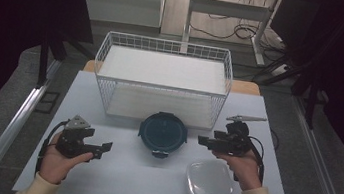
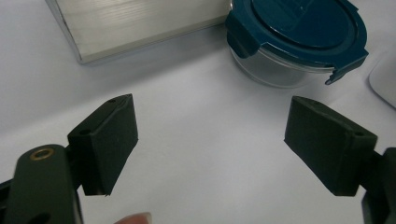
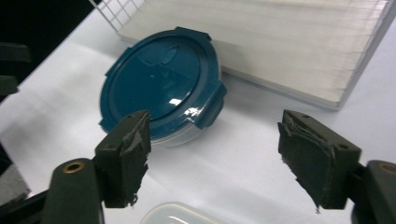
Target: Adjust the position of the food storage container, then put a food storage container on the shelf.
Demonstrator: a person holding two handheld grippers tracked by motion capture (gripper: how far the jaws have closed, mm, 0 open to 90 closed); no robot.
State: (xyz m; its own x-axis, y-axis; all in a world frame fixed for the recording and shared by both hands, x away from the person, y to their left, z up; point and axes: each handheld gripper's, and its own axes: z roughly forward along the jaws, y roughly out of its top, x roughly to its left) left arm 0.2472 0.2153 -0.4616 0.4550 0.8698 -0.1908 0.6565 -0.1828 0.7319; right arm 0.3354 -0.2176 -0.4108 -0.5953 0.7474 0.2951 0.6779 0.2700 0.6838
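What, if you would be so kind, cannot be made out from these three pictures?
- Round container: its contents; the teal lid covers it in the high view and both gripper views.
- Clear square container: cut off by the bottom edge in the right gripper view and the right edge in the left gripper view.
- Wire basket: its far wall is too fine to tell from the floor behind.

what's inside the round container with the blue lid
The round container is closed by its blue lid, which hides the inside from above. Through the clear wall below the lid nothing distinct shows; whether it is empty cannot be told.
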